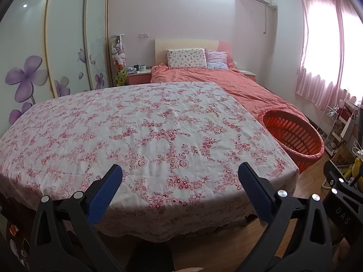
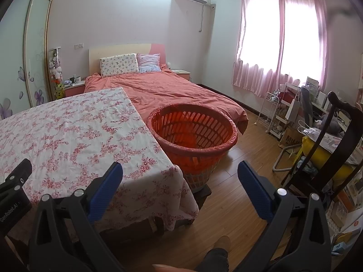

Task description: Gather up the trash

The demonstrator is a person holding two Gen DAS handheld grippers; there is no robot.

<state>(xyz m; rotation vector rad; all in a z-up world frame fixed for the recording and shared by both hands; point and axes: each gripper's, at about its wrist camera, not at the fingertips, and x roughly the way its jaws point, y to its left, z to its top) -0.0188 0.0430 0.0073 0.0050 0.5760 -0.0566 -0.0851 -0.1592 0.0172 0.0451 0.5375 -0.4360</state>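
An orange slatted basket (image 2: 192,133) lined with an orange bag stands on a low stool at the table's right side; it also shows in the left wrist view (image 1: 295,136). A table under a pink floral cloth (image 1: 140,136) fills the left wrist view; I see no trash on it. My left gripper (image 1: 179,181) is open and empty over the table's near edge. My right gripper (image 2: 179,181) is open and empty, in front of the table's right corner (image 2: 172,176) and the basket. Each gripper's body shows at the edge of the other's view.
A bed with a salmon cover (image 2: 158,90) lies behind the table. A dark wooden chair (image 2: 335,147) and a cluttered desk (image 2: 317,104) with a white rack stand at the right. A wardrobe (image 1: 56,45) lines the left wall. The floor (image 2: 238,181) is wood.
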